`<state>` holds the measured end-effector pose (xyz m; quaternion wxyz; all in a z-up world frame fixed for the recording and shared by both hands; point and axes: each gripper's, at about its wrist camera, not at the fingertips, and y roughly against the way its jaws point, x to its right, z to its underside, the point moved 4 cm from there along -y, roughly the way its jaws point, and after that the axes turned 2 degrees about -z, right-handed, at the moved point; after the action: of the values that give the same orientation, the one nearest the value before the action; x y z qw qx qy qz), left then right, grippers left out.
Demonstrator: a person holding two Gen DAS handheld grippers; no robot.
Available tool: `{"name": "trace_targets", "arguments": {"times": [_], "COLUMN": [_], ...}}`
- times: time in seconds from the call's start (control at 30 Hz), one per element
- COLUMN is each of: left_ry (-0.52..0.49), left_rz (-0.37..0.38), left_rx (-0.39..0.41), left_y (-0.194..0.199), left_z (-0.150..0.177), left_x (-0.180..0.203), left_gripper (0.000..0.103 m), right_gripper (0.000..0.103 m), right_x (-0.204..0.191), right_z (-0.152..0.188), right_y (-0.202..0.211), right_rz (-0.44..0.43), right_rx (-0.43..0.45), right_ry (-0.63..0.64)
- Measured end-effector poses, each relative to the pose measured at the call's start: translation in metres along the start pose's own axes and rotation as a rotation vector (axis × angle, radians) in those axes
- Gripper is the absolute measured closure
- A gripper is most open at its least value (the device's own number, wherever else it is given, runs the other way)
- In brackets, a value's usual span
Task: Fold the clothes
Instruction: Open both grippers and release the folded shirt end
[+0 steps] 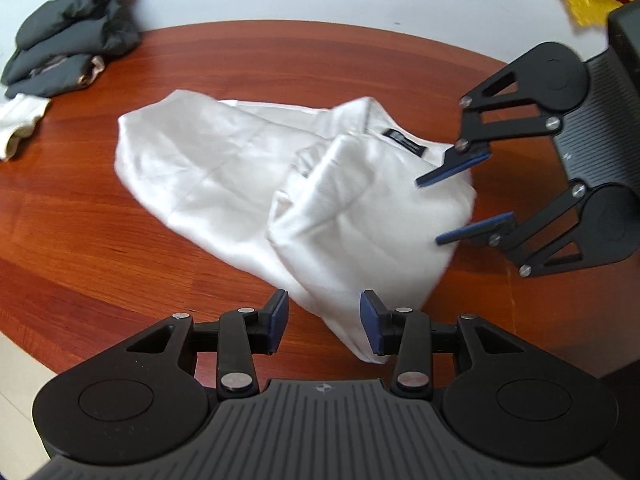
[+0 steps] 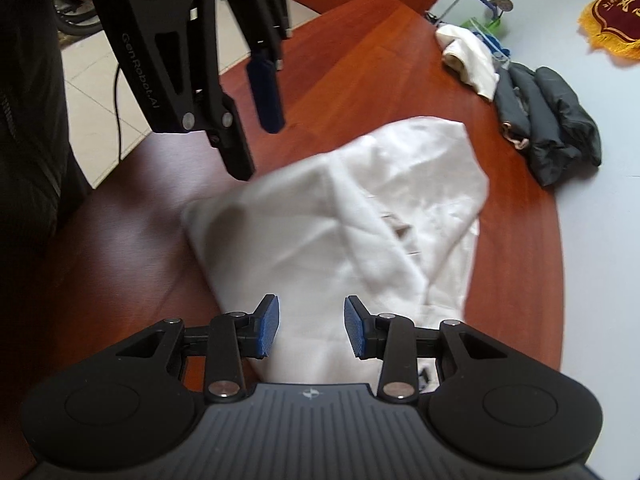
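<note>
A crumpled white garment (image 1: 224,168) (image 2: 320,216) lies loosely folded on the round red-brown wooden table (image 1: 80,240) (image 2: 380,60), a dark label showing near its collar. My left gripper (image 1: 324,312) (image 2: 258,152) hovers over the garment's near corner. Its blue pads stand apart and do not press the cloth. My right gripper (image 2: 312,320) (image 1: 428,211) hangs over the garment's other side, jaws apart, with the cloth below them and not pinched. Both grippers point steeply down at the garment.
A stack of folded dark clothes (image 1: 72,44) (image 2: 548,116) sits near the table's far edge, with a cream cloth (image 1: 20,124) (image 2: 468,56) beside it. A red banner with yellow fringe (image 2: 616,12) lies on the floor beyond. A person's dark clothing (image 2: 24,120) is at the left.
</note>
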<state>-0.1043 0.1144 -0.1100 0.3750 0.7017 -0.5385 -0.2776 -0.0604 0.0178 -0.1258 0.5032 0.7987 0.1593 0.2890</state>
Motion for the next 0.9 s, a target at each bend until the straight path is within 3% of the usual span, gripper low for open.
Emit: {"name": "trace_targets", "arguments": {"times": [0.2, 0.43, 0.9], "left_ry": [-0.036, -0.024, -0.004], "left_rz": [0.028, -0.004, -0.068], "left_rx": [0.021, 0.024, -0.052], "left_y": [-0.005, -0.025, -0.063], "left_z": [-0.007, -0.029, -0.022], "left_x": [0.012, -0.004, -0.027], "left_gripper": [0.059, 0.06, 0.059], "right_gripper": [0.059, 0.056, 0.056], "right_x": [-0.02, -0.031, -0.044], "right_z": [0.006, 0.006, -0.013], "right_y": [-0.003, -0.002, -0.015], "right_rz": [-0.017, -0.012, -0.041], "right_rx": [-0.001, 0.016, 0.051], "right_ry": [-0.021, -0.039, -0.002]}}
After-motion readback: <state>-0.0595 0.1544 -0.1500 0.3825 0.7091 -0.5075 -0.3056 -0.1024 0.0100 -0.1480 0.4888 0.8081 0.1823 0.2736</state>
